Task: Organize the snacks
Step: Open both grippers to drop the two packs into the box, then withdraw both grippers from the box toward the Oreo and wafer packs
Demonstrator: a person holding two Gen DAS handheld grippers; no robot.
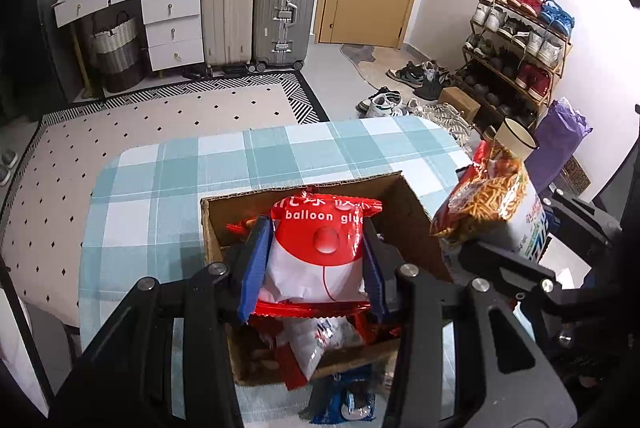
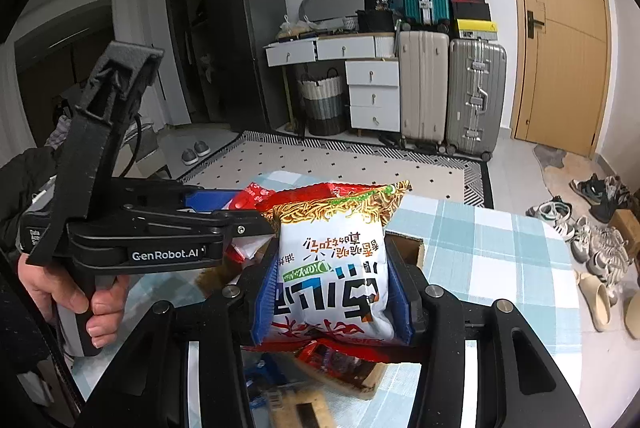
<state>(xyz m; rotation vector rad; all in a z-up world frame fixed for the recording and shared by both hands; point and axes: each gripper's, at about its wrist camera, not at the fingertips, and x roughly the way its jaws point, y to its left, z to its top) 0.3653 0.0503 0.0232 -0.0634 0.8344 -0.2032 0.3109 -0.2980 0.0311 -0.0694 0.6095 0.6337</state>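
Observation:
My left gripper is shut on a red and white packet marked "balloon glue", held above an open cardboard box on the checked table. Inside the box lie more packets. My right gripper is shut on a white and red noodle snack bag; in the left wrist view that noodle snack bag hangs just right of the box. The left gripper body, held by a hand, shows left of the noodle bag in the right wrist view, its red packet peeking behind.
A blue snack packet lies on the blue checked tablecloth in front of the box. Beyond the table: a patterned rug, suitcases, white drawers, a shoe rack and loose shoes on the floor.

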